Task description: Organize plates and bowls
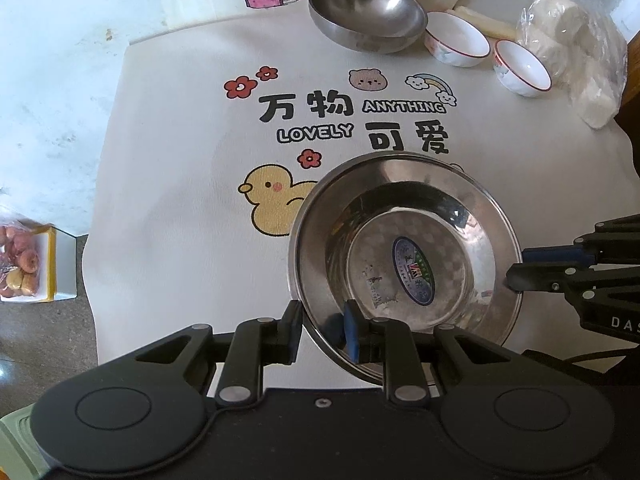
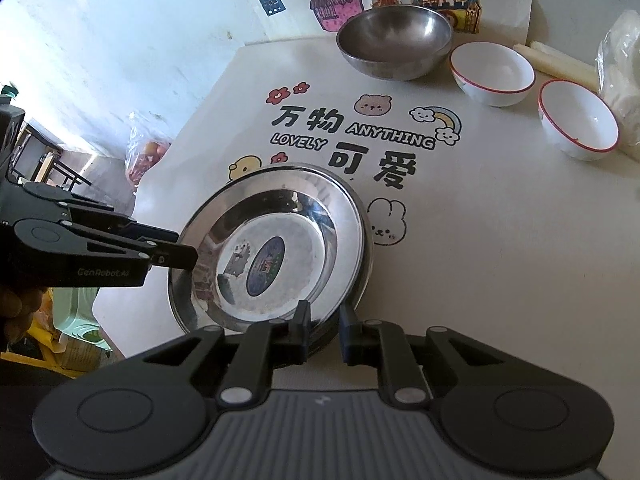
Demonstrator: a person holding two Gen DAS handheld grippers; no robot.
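Currently, the shiny round stainless-steel plate [image 1: 404, 256] with a sticker in its well sits lower right of centre in the left wrist view, on the white printed tablecloth [image 1: 180, 168]. It appears to be the top of a small stack; layered rims show at its near edge in the right wrist view.

Your left gripper [image 1: 320, 328] straddles the near rim, fingers narrowly apart, one outside and one inside the well; whether they press the metal, I cannot tell. Your right gripper [image 2: 324, 326] stands likewise at its side of the rim, slightly parted, with contact uncertain.

Judged handling: light, rigid, slick polished steel, not fragile but noisy and prone to slide. Pinch the flat rim squarely.

Upper right stand a grey steel mixing bowl [image 1: 366, 14] and two white red-rimmed ceramic bowls [image 1: 456, 44], which are breakable.
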